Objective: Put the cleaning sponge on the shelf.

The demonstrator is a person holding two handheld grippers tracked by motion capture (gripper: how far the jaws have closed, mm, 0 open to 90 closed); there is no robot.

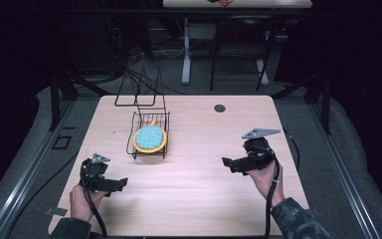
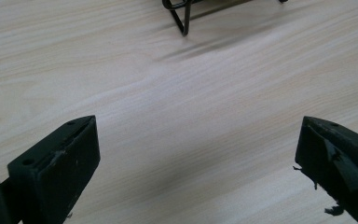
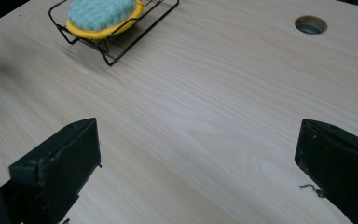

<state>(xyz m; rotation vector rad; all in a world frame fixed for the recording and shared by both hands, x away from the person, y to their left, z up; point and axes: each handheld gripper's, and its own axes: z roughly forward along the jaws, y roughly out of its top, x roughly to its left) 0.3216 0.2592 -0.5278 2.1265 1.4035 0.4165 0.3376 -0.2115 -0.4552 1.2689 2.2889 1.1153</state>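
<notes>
We read sponge [image 1: 150,138] as parked in wire rack [image 1: 135,149], far-left desk [image 1: 204,199]. Left tool [image 1: 121,183], right tool [image 1: 227,162]: jaws apart, empty, near edge.

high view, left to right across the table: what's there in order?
Left gripper → wire basket holding a blue-and-yellow sponge → round table hole → right gripper. Both grippers open, nothing between the jaws.
</notes>
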